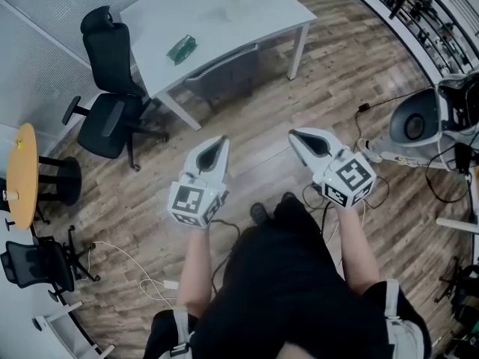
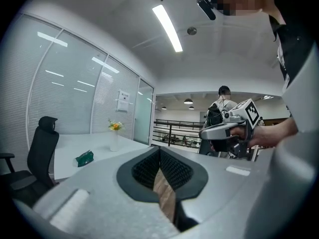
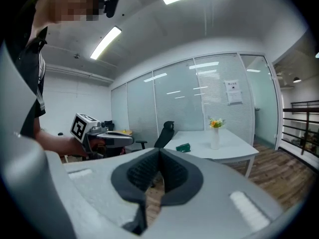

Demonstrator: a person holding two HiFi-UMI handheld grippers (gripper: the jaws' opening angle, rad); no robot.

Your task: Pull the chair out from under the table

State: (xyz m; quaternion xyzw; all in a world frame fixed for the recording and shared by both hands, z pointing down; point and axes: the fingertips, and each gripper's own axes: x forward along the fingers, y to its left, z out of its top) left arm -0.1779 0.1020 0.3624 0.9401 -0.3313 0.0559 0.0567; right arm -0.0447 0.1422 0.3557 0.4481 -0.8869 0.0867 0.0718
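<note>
Grey chair (image 1: 227, 73) tucked under white table (image 1: 247, 10), only backrest showing at near edge. Jaws together, empty, on left gripper (image 1: 218, 144) and right gripper (image 1: 299, 138); both well apart from chair.

place: office | evidence: glass partitions (image 3: 174, 103), swivel chair (image 1: 111, 99), white table (image 1: 262, 17)

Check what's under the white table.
A grey chair is tucked under the white table. Its backrest shows at the near edge; the seat is covered by the table.

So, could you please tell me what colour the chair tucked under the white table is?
Grey. The chair shows best in the head view.
</note>
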